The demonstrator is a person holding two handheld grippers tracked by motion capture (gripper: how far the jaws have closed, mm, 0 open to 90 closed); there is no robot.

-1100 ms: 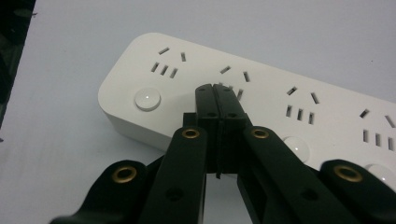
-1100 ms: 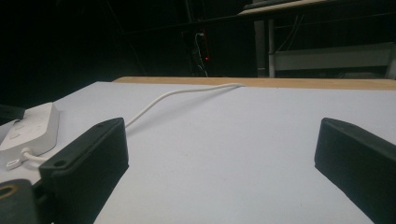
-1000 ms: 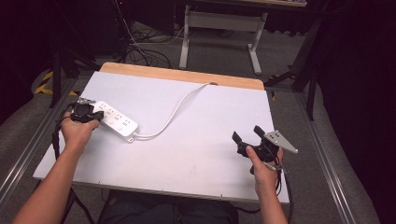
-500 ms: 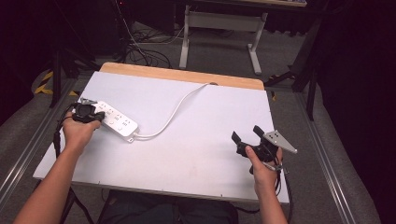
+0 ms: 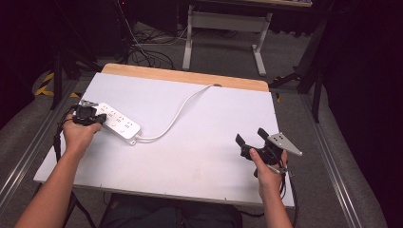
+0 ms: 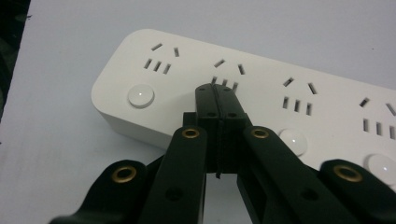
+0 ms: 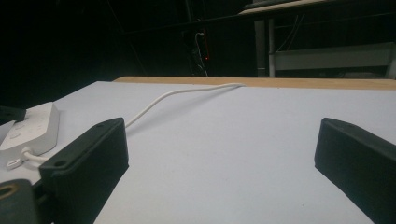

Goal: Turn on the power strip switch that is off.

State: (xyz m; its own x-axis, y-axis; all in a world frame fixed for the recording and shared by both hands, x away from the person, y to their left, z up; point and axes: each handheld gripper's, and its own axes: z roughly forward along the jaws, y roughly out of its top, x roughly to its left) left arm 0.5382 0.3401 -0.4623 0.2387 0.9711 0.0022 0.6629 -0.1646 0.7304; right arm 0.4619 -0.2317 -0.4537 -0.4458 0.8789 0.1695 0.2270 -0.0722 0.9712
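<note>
One white power strip [image 5: 115, 123] lies near the left edge of the surface [image 5: 204, 156], set at a slant, with its single white cable [image 5: 177, 113] running in a curve to the far edge, where it drops out of sight beside the bare wooden border. The left tool [image 6: 217, 98] stands over the end of the strip farthest from the cable; its jaws are pressed together with nothing between them, and the joined tips sit at the second socket group, close to or touching the casing. Judged from this posture, the closed tips serve as a blunt pointer for pressing, most likely on one of the round switch buttons [image 6: 140, 95] beside each socket group. The left gripper view shows four socket groups, the fourth cut by the frame edge, and three buttons; the full count along the strip cannot be confirmed. The right tool [image 5: 253, 141] is held near the right front corner of the surface, well apart from the strip, with its jaws spread wide and holding nothing. It appears parked there to keep clear of the left hand's [image 5: 80, 134] work. Count: one strip, one cable, two tools, two hands; the surface carries no other loose item.
</note>
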